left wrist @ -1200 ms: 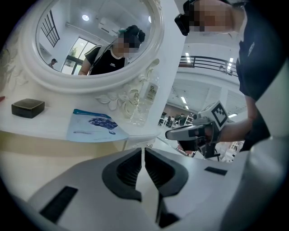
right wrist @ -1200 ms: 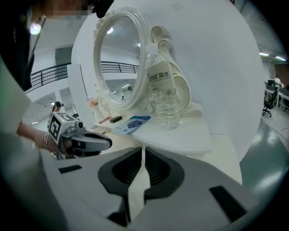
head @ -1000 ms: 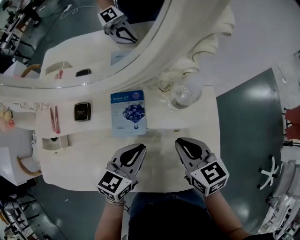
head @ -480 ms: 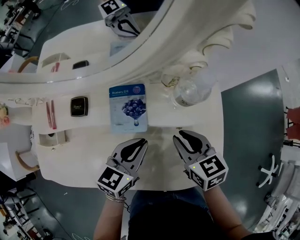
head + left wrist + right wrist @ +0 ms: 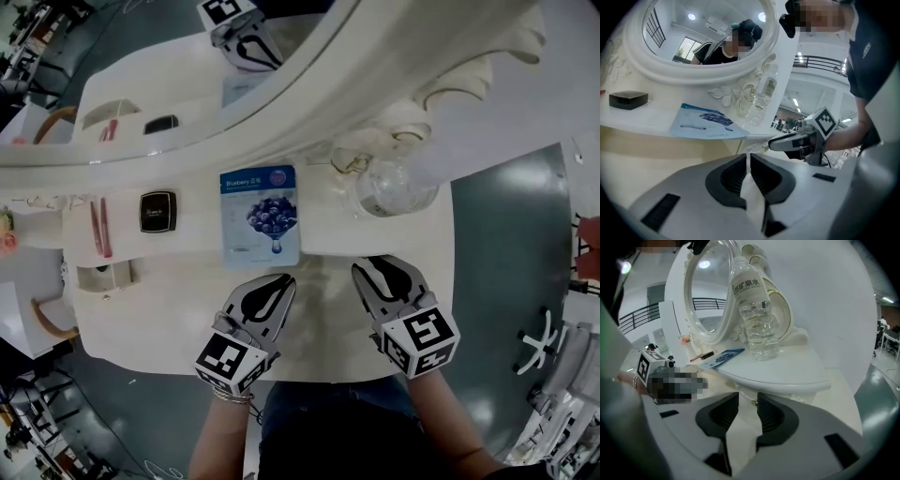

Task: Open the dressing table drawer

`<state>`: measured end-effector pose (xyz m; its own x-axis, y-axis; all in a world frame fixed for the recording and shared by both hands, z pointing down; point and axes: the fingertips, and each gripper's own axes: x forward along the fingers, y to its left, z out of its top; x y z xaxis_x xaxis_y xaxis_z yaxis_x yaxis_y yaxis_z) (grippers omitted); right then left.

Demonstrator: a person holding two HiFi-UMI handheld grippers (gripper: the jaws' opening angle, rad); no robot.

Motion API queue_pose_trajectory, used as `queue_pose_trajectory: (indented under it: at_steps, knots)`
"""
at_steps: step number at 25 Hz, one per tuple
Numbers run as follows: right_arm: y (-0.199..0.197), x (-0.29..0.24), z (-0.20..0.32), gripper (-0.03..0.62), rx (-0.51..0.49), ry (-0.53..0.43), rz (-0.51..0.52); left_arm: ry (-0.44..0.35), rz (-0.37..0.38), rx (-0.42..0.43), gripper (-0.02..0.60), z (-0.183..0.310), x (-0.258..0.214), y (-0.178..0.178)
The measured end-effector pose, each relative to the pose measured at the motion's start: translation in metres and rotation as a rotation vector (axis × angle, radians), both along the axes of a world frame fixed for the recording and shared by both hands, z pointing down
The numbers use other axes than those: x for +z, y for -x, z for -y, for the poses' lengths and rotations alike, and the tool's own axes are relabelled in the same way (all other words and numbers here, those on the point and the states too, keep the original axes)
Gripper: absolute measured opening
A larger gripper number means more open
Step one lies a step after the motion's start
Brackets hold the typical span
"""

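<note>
– White tabletop [image 5: 787,373], fine, but where's the drawer [image 5: 712,150]?
– Shut, under its front edge. My right gripper [image 5: 747,395] jaws have just been opening, with the knob [image 5: 754,402] in their gap, ungripped. My left gripper [image 5: 746,157] jaws are closed and empty.

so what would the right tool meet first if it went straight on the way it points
Probably the drawer knob under the tabletop edge: it lines up with the gap of the right tool, whose jaws have just been opening, nothing between them. Depth unclear.

The right gripper [image 5: 747,397] had its jaws together; they have just been opening, and the small drawer knob [image 5: 754,402] now lies between its fingers.
</note>
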<state>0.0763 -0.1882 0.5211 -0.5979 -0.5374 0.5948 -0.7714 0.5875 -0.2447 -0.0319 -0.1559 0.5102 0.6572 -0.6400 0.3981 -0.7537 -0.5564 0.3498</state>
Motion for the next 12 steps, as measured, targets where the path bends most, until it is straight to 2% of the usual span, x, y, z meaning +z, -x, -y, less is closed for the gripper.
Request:
queue_pose_trajectory:
  at_steps: [6, 12]
  knots:
    - [-0.006, 0.013, -0.003, 0.194, 0.055, 0.031, -0.065, 0.0, -0.002, 0.005, 0.02, 0.002, 0.001, -0.001]
    - [-0.006, 0.025, 0.009, 0.194, 0.076, 0.051, -0.066, -0.002, -0.007, 0.019, 0.02, 0.003, 0.001, -0.003]
